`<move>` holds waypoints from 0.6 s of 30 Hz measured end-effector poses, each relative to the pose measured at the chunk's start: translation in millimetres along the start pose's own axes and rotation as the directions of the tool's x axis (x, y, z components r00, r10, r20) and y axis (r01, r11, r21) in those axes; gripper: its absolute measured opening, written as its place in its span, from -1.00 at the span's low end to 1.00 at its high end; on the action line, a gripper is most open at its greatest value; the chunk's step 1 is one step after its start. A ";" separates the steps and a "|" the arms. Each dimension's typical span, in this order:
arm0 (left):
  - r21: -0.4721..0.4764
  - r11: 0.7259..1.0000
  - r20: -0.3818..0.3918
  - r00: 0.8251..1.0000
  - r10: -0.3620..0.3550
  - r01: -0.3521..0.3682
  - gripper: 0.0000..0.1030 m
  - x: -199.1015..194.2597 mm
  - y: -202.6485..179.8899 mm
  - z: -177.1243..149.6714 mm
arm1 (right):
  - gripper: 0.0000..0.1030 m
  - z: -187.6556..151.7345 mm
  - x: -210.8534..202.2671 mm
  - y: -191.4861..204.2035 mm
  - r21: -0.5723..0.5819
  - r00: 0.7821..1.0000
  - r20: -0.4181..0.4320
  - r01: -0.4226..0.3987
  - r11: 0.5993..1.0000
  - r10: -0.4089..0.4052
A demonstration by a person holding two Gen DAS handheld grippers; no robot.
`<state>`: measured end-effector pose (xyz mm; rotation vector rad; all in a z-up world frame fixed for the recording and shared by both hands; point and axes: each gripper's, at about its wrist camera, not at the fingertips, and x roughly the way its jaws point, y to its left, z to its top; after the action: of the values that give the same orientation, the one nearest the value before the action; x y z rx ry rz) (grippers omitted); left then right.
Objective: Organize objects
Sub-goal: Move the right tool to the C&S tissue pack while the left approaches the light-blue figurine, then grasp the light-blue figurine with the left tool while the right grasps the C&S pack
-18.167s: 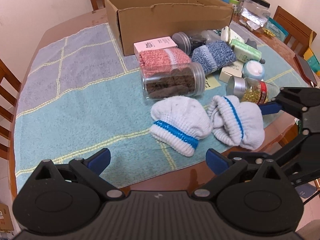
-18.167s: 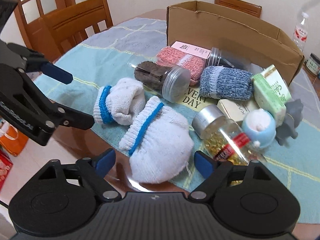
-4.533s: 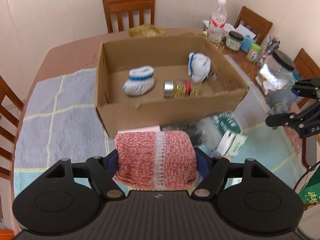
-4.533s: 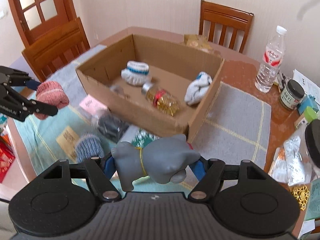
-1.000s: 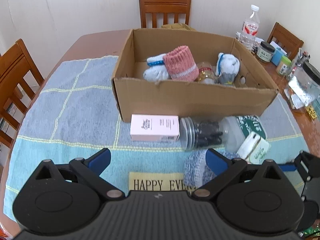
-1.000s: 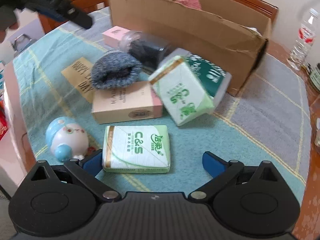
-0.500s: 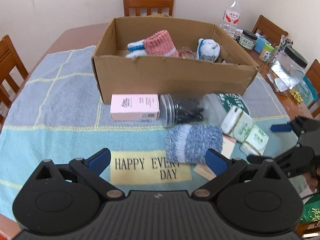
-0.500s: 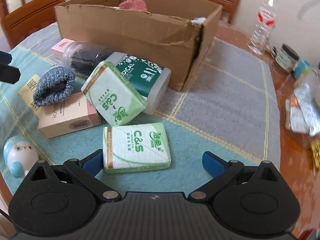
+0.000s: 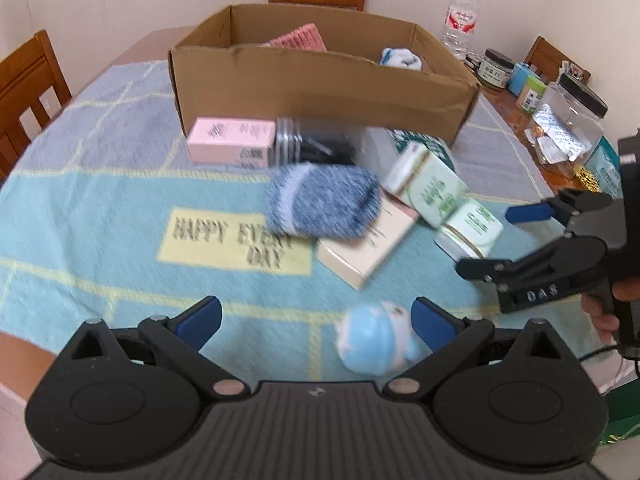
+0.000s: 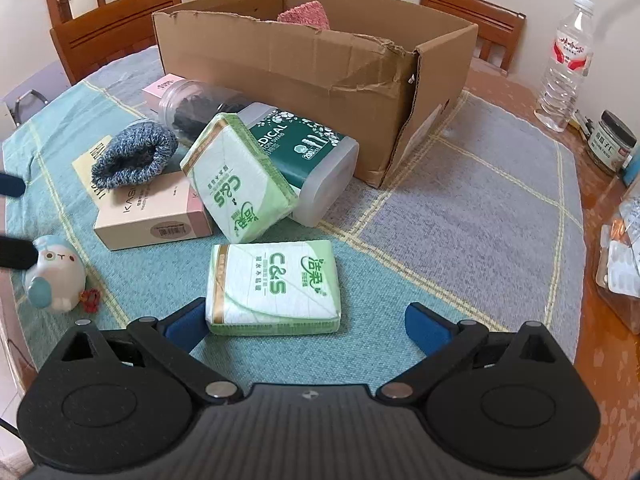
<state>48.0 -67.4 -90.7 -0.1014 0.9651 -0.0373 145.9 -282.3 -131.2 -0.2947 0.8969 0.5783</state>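
While hanging low over the blue-green cloth [image 10: 460,200] on the brown wooden table [image 10: 600,344], left claw [image 9: 316,318] wide open, nothing held. Between its blue fingers, closer to the right one, a small round blue and white toy animal [image 9: 376,340], lying on the cloth. Touching the finger or not: cannot tell, too blurry.

Right claw [image 10: 306,324] wide open too, holding nothing. Right in front of it, a flat green and white pack of tissues [image 10: 274,286], lying flat on the cloth, its left end just beside the left blue finger.

Behind that pack, a second green and white pack of tissues [image 10: 236,178], tilted, leaning on a clear plastic tub with a dark green label [image 10: 312,152]. To the left, a pale pink flat carton [image 10: 152,212] with a fuzzy blue and grey rolled sock [image 10: 134,156] resting on top. Farther back, a clear jar with dark things inside [image 9: 316,146], lying on its side, and next to it a small pink box [image 9: 232,138].

Behind all of these, a big brown cardboard box [image 10: 280,60], open on top, front wall creased. Inside, a pink knitted sock [image 10: 306,14] and a white sock with blue [image 9: 402,58] peeking over the edge.

Off to the right on bare wood, a clear plastic water bottle with a red label [image 10: 566,60], standing up.
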 end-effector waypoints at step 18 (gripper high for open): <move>0.056 0.998 0.045 0.999 -0.018 0.015 0.37 27.0 -32.9 -27.0 | 1.00 -9.2 -2.7 -0.4 -0.008 0.998 0.055 -0.006 1.000 0.006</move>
<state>41.6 -104.0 -124.7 -0.0587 0.9170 -0.0766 138.9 -287.9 -134.6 -0.2819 0.8425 0.5929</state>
